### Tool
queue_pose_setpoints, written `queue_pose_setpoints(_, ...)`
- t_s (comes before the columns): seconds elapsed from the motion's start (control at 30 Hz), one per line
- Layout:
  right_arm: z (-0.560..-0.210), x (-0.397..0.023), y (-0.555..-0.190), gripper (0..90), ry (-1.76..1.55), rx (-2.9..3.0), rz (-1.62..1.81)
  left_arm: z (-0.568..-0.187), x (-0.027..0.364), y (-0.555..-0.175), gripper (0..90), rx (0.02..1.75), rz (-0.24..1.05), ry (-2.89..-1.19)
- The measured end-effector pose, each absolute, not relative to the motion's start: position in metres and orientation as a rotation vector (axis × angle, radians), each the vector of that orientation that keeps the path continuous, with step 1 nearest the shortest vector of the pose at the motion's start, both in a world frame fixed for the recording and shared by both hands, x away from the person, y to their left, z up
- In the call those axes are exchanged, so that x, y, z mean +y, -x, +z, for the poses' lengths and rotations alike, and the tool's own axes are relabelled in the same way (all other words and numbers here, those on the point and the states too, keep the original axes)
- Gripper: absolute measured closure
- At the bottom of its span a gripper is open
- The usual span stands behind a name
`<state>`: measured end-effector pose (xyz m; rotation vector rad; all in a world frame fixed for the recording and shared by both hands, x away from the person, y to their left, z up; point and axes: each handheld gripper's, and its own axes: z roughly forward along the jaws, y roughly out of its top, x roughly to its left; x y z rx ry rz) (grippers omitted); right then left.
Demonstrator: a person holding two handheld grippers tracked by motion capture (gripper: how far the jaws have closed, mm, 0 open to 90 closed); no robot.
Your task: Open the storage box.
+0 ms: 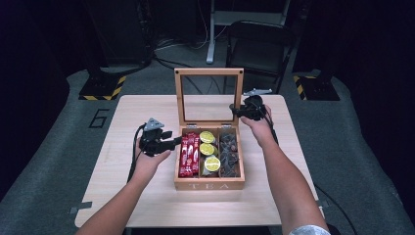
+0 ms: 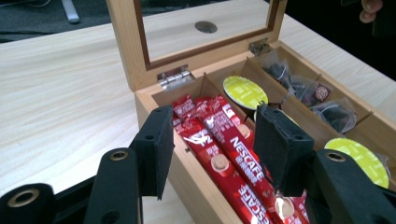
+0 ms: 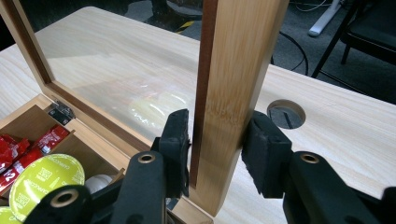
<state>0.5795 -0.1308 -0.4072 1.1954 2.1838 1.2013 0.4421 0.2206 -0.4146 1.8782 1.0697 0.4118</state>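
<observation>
The tea box (image 1: 209,185) sits near the middle of the tabletop (image 1: 122,196), its glass lid (image 1: 209,72) standing upright. At its left wall we hold the left gripper (image 1: 172,141) wide open and empty, jaws straddling that wall above the red sachets (image 2: 224,154). Rightward lie yellow-green capsules (image 1: 207,149), then dark tea bags (image 1: 229,152). The right gripper (image 1: 237,110) has its jaws around the lid's right frame, seemingly pinching it. We judge the lid is being steadied; next we must pick a sachet, with the wall the obstacle.
</observation>
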Motion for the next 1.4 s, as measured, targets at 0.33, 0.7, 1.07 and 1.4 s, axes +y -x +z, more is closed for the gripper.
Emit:
queue_pose_setpoints(0.33, -0.410, -0.131, -0.583, 58.0, -1.197, 2.186, 1.216, -0.427, 0.203, -0.431, 47.6, 1.044, 0.382, -1.926)
queue_pose_setpoints(0.7, -0.411, -0.130, -0.584, 57.5, -1.210, 2.180, 1.216, -0.438, 0.185, -0.428, 47.8, 1.058, 0.370, -1.931)
queue_pose_setpoints(1.07, -0.410, -0.131, -0.584, 56.1, -1.217, 2.184, 1.220, -0.449, 0.175, -0.426, 49.8, 1.105, 0.370, -1.948)
queue_pose_setpoints(1.4, -0.410, -0.131, -0.583, 54.9, -1.215, 2.189, 1.219, -0.458, 0.167, -0.424, 49.8, 1.136, 0.402, -1.959)
